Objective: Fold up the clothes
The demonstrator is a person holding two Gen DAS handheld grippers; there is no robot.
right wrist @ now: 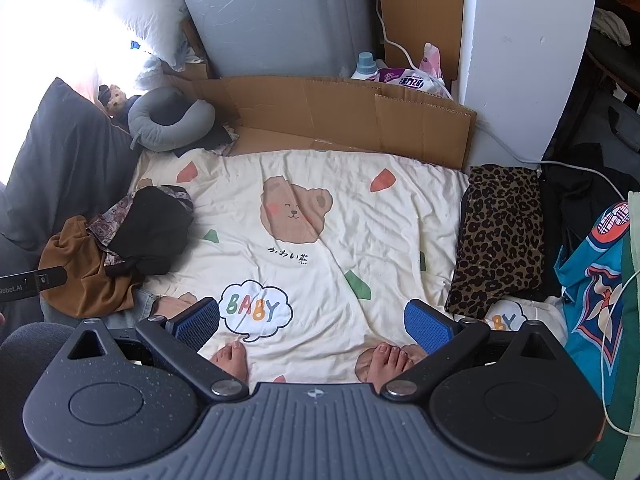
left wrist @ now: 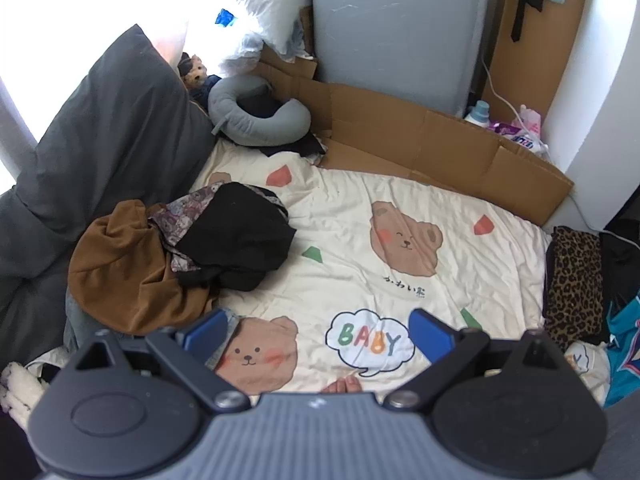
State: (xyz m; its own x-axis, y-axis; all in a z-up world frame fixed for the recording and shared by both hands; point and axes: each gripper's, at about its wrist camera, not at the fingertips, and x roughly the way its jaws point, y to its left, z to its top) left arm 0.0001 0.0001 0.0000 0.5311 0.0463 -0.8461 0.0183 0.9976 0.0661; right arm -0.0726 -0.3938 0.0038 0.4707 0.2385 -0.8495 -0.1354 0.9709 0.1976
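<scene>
Left wrist view: left gripper [left wrist: 316, 334] held above a cream bear-print sheet [left wrist: 360, 216], blue pads [left wrist: 430, 334] spread wide with nothing between them; a "BABY" speech-bubble print [left wrist: 370, 340] showing in the gap. Heap of unfolded clothes [left wrist: 180, 252] at the sheet's left side — brown garment [left wrist: 120, 268] underneath, a patterned piece [left wrist: 184, 208] and a black garment [left wrist: 240, 236] on top; well apart from the gripper. Dark grey pillow [left wrist: 104, 140] behind the heap; grey neck pillow [left wrist: 256, 116] at the far corner, a small teddy bear [left wrist: 196, 72] just beside it. Flattened cardboard [left wrist: 432, 140] along the sheet's far edge. Leopard-print garment [left wrist: 574, 280] lying flat at the sheet's right edge; teal printed fabric [left wrist: 624, 344] just beyond it. Toes [left wrist: 342, 385] peeking over the gripper body.

Right wrist view: right gripper [right wrist: 316, 326] likewise hovering over the sheet, fingers [right wrist: 428, 326] wide apart, gripping nothing; two bare feet [right wrist: 390, 362] on the sheet just below the fingers. Same clothes heap at left, leopard-print piece at right, near the right-hand finger but not touching. White cable [right wrist: 576, 168] trailing past the leopard-print garment's far corner; detergent bottle [right wrist: 366, 66] behind the cardboard.
</scene>
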